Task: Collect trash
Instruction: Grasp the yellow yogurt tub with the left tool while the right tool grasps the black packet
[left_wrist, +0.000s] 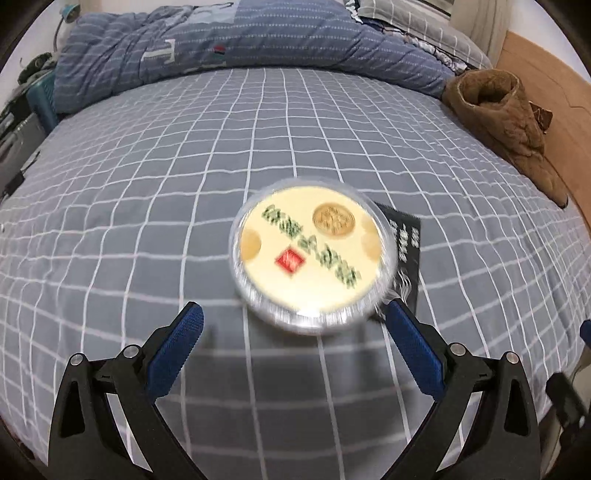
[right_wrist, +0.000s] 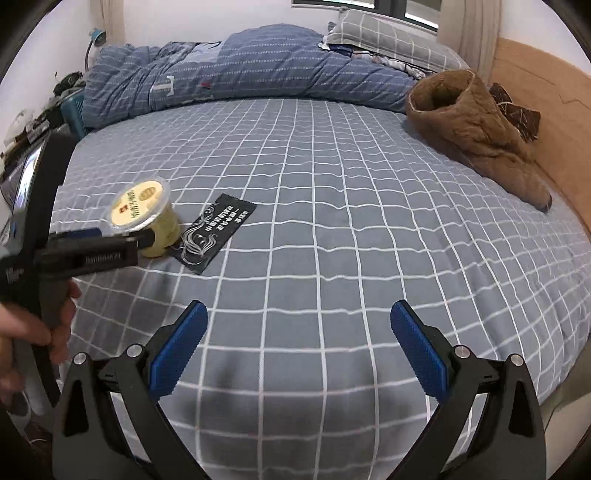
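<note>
A round plastic cup (left_wrist: 312, 254) with a cream printed lid stands on the grey checked bed; it also shows in the right wrist view (right_wrist: 147, 218). A flat black wrapper (left_wrist: 406, 254) lies beside it, touching its base, and shows in the right wrist view (right_wrist: 214, 232). My left gripper (left_wrist: 293, 314) is open, its blue fingers reaching the cup's near side; it shows from the side in the right wrist view (right_wrist: 122, 236). My right gripper (right_wrist: 299, 314) is open and empty over bare sheet, well right of the wrapper.
A rolled blue quilt (right_wrist: 240, 66) and a pillow (right_wrist: 388, 33) lie at the far end. A brown fleece garment (right_wrist: 476, 129) lies at the right by the wooden headboard (right_wrist: 535, 103). Cluttered furniture (right_wrist: 33, 122) stands past the bed's left edge.
</note>
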